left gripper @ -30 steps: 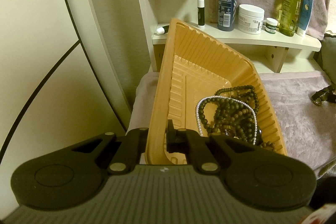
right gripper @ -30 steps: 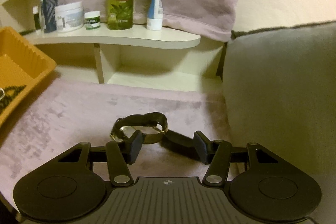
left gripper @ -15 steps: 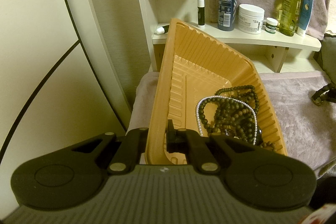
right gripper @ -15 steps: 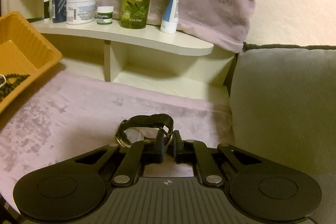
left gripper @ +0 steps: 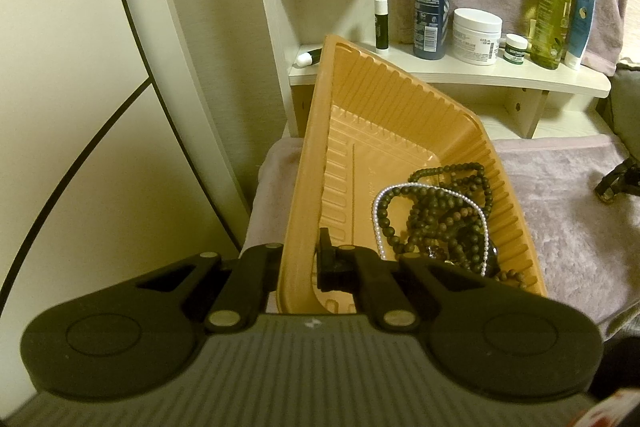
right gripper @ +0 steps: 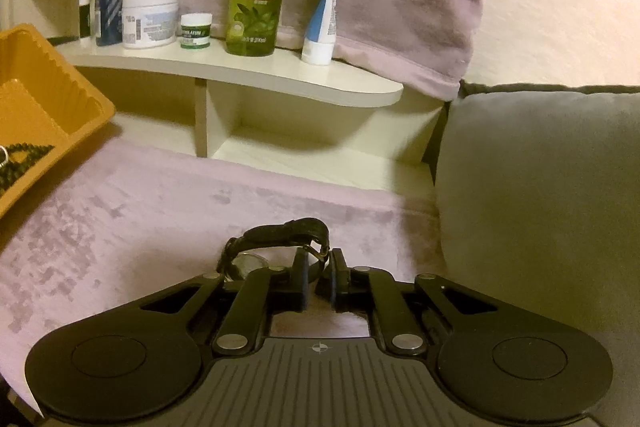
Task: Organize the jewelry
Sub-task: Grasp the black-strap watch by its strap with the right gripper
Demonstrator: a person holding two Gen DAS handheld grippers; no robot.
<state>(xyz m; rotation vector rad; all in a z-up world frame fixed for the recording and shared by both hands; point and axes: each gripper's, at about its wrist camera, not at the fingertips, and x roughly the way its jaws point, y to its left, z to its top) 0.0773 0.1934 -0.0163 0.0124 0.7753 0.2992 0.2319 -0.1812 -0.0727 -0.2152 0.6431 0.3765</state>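
Landmark: the ribbed orange plastic tray (left gripper: 400,131), which I hold tilted, its near wall clamped between the pads of my left gripper (left gripper: 300,267), one finger outside the wall and one inside. Within the tray, heaped toward its low right side, lie a string of dark round wooden beads (left gripper: 436,215) and a thin strand of small white pearls (left gripper: 432,193). To the right of the tray, well apart from it on the mauve plush cloth (right gripper: 160,211), sits a wristwatch with a black leather strap (right gripper: 288,229) buckled into a loop. My right gripper (right gripper: 319,281) has just been closing and now pinches the strap near its buckle, the watch face lying just left of the fingers. The loop's long axis runs roughly crosswise to the fingers. I judge the coming move to be a lift and carry leftward, from the cloth toward the tray; the right hand alone has the watch, and the tray's open mouth faces that side.
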